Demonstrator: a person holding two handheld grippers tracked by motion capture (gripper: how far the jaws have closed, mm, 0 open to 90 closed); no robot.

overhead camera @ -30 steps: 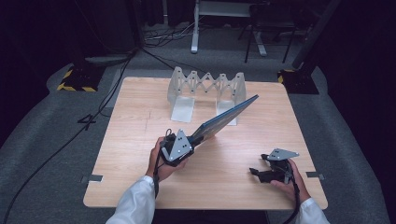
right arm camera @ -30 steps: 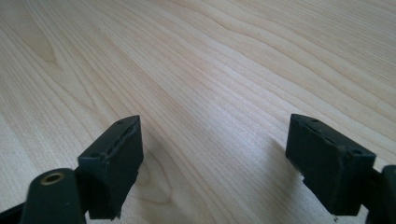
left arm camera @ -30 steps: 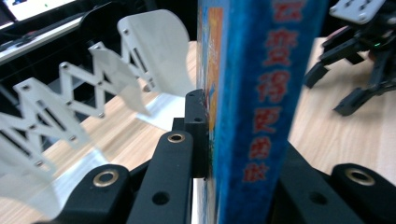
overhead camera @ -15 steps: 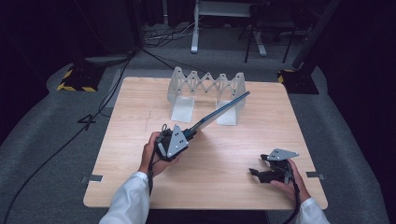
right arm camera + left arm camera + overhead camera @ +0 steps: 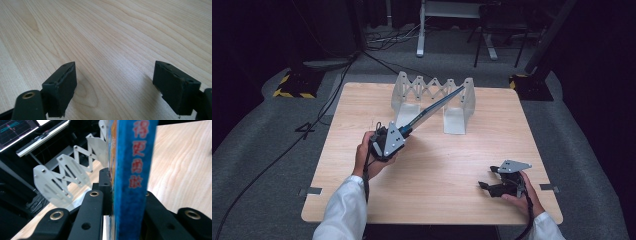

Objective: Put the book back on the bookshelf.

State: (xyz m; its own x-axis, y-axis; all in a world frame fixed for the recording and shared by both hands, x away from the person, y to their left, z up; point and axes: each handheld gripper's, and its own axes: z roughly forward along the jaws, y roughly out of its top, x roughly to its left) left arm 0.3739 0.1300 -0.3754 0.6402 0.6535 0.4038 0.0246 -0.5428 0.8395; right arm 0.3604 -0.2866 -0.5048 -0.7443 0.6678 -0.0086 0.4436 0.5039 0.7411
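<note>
My left gripper [image 5: 404, 133] clamps a thin blue book [image 5: 437, 106], lifted over the wooden table [image 5: 442, 165] and slanting toward the white expanding metal rack [image 5: 434, 91]. My right gripper [image 5: 484, 185] rests open and empty, well apart near the table's edge.

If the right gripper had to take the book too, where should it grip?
Probably the free far end of the book, coming from the right gripper's side. The left gripper clamps the near end, and the book slants up toward the rack.
</note>
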